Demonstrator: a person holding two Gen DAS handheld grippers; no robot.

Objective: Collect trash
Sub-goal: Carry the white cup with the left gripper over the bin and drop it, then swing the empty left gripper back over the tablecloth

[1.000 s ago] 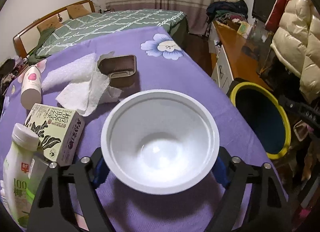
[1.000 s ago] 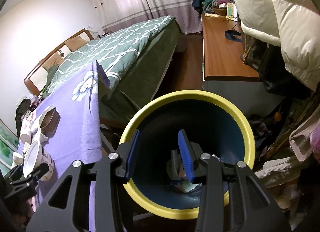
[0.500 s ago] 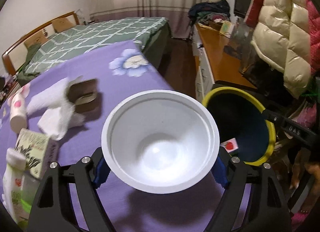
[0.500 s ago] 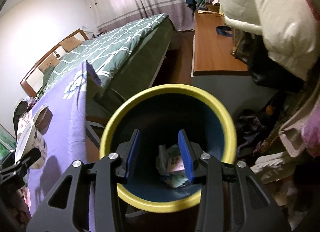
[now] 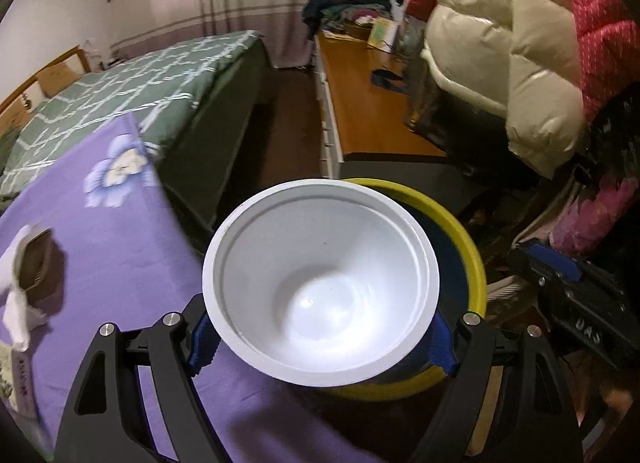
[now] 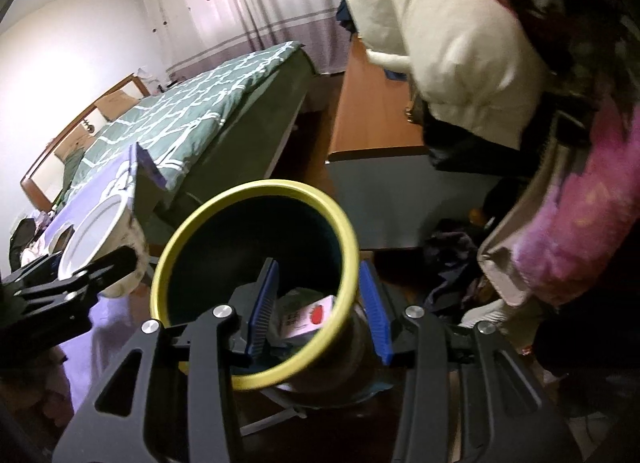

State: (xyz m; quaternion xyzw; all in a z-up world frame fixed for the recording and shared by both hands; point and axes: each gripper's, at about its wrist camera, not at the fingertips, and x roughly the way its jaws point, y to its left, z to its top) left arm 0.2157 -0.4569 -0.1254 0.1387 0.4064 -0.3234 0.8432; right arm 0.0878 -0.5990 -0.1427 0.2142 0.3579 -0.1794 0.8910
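Bowl (image 5: 320,283) above bin (image 5: 472,259), beside table (image 5: 100,263)

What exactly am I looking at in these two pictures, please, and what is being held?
There is no robot here. A person holds a handheld two-finger tool in each hand, and each tool has a wide-angle camera looking forward along its fingers. That is why black arms with blue pads fill the bottom of both pictures.

The left camera's picture shows the left claw shut on an empty white bowl, held partly above a yellow-rimmed bin. To the left, on the purple tablecloth, lie a white tissue and a small brown tray.

The right camera's picture shows the right claw open, with one finger on each side of the bin's rim. A carton already lies inside the bin.
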